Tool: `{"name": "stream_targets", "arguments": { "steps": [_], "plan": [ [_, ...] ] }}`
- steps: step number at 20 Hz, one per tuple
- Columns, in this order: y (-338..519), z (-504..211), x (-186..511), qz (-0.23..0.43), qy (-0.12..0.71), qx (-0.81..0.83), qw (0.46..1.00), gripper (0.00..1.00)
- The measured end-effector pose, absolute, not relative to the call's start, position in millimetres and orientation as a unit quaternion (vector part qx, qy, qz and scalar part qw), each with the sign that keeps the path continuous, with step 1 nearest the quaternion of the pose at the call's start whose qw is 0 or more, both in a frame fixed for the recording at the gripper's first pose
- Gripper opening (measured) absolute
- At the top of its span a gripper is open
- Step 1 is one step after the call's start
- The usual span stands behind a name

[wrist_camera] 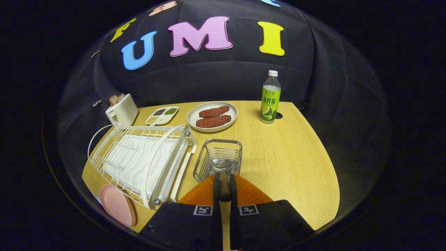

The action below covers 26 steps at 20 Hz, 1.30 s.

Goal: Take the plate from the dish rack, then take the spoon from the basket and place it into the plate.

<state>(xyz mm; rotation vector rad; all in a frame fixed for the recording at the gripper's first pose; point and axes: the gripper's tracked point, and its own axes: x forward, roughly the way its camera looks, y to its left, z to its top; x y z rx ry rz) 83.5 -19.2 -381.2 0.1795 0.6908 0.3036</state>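
Spoon pinched at the wire basket

My gripper points forward, fingers pressed on the silver metal spoon over the orange plate, just short of the wire basket mid-tabletop.

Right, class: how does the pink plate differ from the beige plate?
The pink plate is empty, near the claw; the beige plate holds two brown patties, beyond the dish rack. Both are round, flat on the table. The claw grips the spoon above the basket.
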Motion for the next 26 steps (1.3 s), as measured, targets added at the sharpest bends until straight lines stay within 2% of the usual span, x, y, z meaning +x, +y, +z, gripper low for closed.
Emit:
{"name": "stream_targets", "arguments": {
  "steps": [6, 13, 15, 20, 26],
  "plan": [
    [-32.5, -358.6, 83.0, 0.128, 0.333, 0.107, 0.928, 0.09],
    [-37.3, -267.7, 48.8, 0.142, 0.290, 0.105, 0.940, 0.09],
    [-16.1, -235.6, 26.7, 0.171, 0.278, 0.107, 0.939, 0.09],
    [85.6, -186.3, -54.5, 0.309, 0.256, 0.127, 0.907, 0.09],
    [181.3, -225.9, -121.4, 0.401, 0.289, 0.110, 0.862, 0.09]
  ]
}}
